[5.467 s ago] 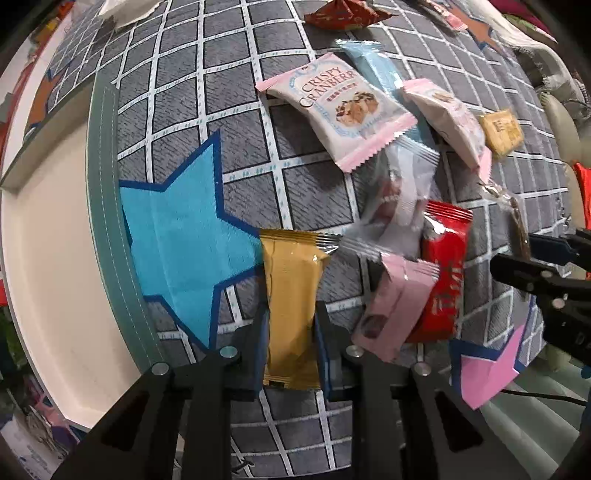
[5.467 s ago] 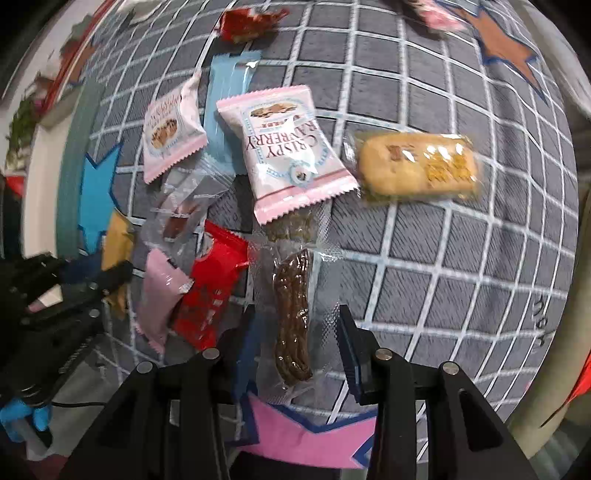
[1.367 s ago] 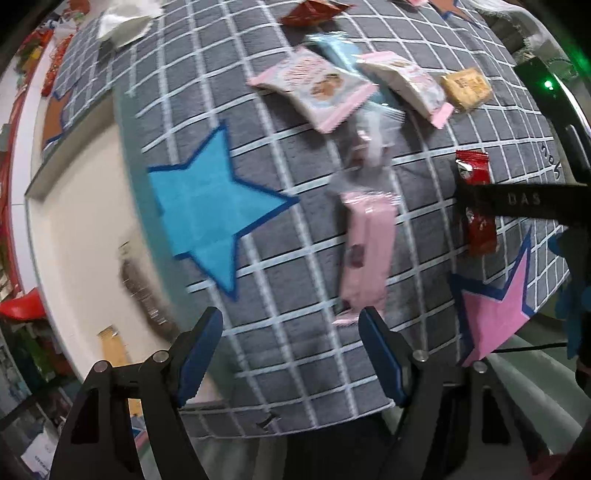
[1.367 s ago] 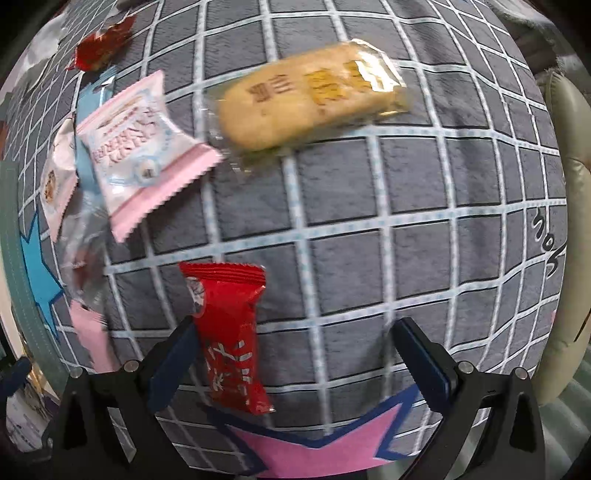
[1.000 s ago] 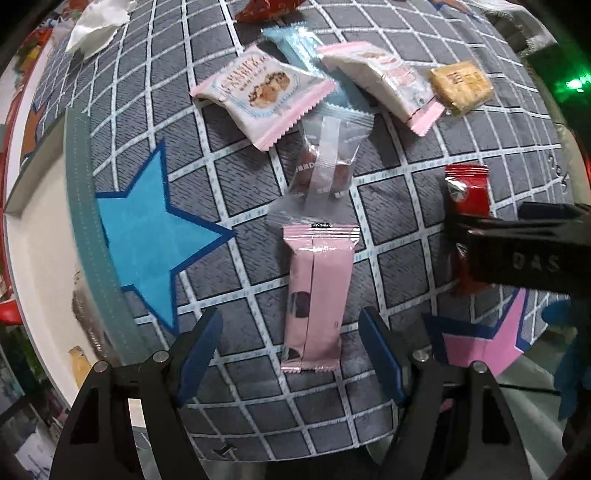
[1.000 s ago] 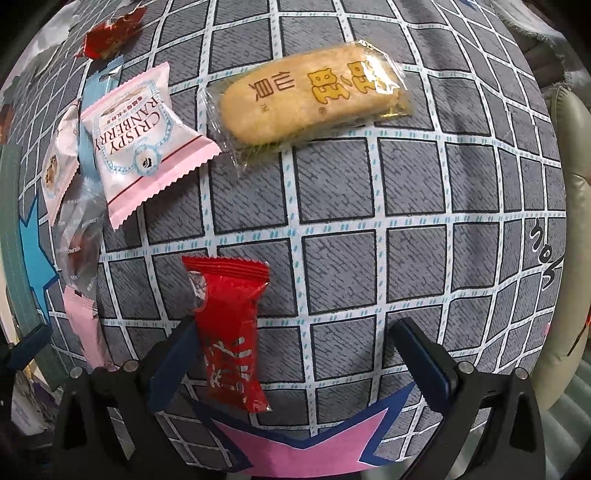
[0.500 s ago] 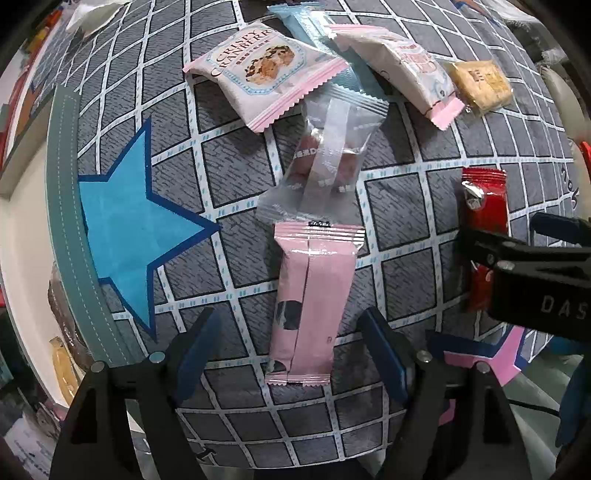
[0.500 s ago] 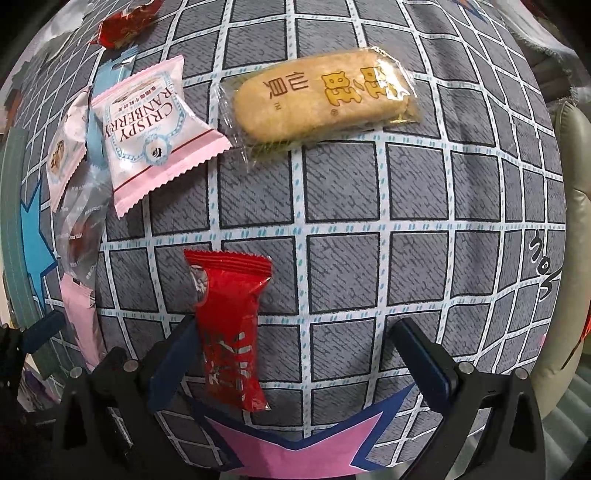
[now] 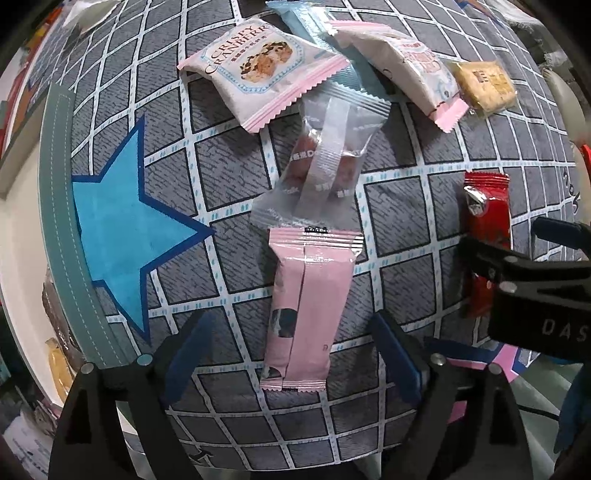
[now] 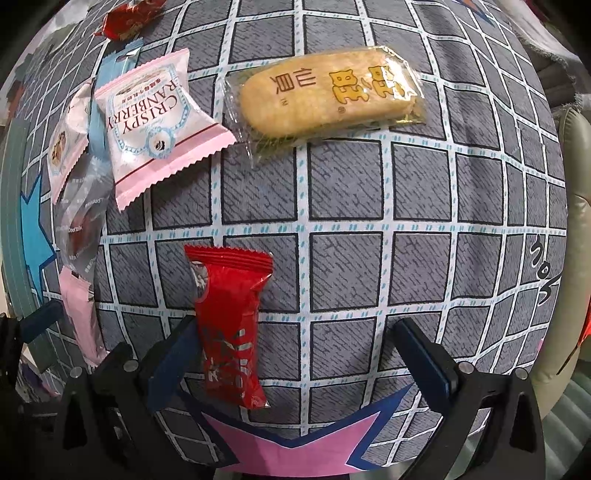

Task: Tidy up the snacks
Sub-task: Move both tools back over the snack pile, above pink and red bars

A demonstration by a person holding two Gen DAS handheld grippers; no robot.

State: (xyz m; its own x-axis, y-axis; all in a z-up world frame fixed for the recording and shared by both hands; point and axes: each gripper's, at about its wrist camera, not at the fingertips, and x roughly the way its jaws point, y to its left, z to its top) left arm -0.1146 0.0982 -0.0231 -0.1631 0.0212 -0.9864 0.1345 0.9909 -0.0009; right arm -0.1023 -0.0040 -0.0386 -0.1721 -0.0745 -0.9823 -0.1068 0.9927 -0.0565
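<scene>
Snack packets lie on a grey checked cloth. My left gripper [image 9: 291, 350] is open, its fingers either side of the lower end of a pink bar packet [image 9: 308, 306]. Beyond that lie a clear packet [image 9: 321, 162], two pink-white Crispy Cranberry packs [image 9: 258, 66] and a rice cracker [image 9: 484, 85]. My right gripper [image 10: 299, 354] is open over a red packet [image 10: 229, 325], whose lower half lies by the left finger. The right gripper also shows in the left wrist view [image 9: 517, 266], over the red packet [image 9: 487, 221]. The rice cracker [image 10: 328, 96] lies ahead.
A cream tray [image 9: 22, 266] sits beyond the cloth's left edge, holding a brown snack [image 9: 55, 310] and a gold packet [image 9: 61, 365]. A red wrapper [image 10: 125, 16] lies at the far end. A pale cushioned edge [image 10: 576, 258] borders the right.
The gold packet and brown snack left the cloth and now lie in the tray. Both grippers opened wide and came back low, the left over the pink bar, the right over the red packet.
</scene>
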